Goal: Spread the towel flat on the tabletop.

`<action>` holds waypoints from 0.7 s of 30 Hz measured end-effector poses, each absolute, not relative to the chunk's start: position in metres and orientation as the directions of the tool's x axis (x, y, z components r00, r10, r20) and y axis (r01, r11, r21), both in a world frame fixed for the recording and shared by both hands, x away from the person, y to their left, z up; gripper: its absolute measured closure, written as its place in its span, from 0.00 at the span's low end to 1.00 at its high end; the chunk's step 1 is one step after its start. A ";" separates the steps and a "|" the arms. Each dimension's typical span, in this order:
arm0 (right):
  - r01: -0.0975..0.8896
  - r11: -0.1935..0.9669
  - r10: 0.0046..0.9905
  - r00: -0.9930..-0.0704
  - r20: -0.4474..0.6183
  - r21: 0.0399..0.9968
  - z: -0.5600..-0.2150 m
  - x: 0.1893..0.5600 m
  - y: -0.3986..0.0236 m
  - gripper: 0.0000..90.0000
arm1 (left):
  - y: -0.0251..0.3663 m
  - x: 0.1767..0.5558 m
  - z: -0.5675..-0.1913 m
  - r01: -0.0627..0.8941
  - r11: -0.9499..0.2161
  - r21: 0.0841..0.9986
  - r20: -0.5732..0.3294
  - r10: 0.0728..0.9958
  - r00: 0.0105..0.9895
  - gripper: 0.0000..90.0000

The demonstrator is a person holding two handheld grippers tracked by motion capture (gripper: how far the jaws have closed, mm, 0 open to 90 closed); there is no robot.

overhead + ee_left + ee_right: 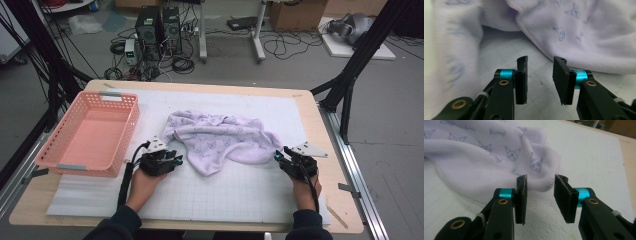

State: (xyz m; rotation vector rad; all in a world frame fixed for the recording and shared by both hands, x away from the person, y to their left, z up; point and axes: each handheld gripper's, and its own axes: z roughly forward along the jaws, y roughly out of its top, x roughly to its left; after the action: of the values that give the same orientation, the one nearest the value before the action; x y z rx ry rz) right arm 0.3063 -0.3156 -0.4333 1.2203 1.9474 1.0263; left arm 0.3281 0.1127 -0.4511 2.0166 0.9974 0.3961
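Towel, lilac with a small printed cartoon motif, lies crumpled on the white gridded mat at the middle of the table, one corner trailing toward the person's side. Left gripper sits low at the towel's left edge, just beside the trailing corner; in the left gripper view its jaws stand apart with bare mat between them, cloth hem just ahead, nothing gripped. Right gripper sits at the towel's right edge; in the right gripper view its jaws are likewise parted, the hemmed towel corner just ahead of the gap, the pads not pressing on it. Pink basket stands on the table's left side, well apart from the towel.
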 end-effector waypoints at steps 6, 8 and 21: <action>0.438 0.283 0.911 -0.401 -0.097 0.853 -0.433 0.306 -0.312 0.69 | 0.070 0.328 -0.451 0.434 -0.435 0.789 0.009 0.714 0.700 0.68; 0.434 0.285 0.909 -0.406 -0.097 0.855 -0.433 0.306 -0.312 0.69 | 0.061 0.329 -0.451 0.436 -0.427 0.792 -0.005 0.710 0.704 0.63; 0.433 0.289 0.898 -0.433 -0.084 0.854 -0.433 0.305 -0.307 0.68 | 0.043 0.328 -0.449 0.449 -0.368 0.815 -0.122 0.647 0.752 0.59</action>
State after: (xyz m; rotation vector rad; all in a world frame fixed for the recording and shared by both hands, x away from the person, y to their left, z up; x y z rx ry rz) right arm 0.3054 -0.3067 -0.4334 1.1854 1.9918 1.0577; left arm 0.3282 0.0435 -0.4495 2.0247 0.8258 0.2717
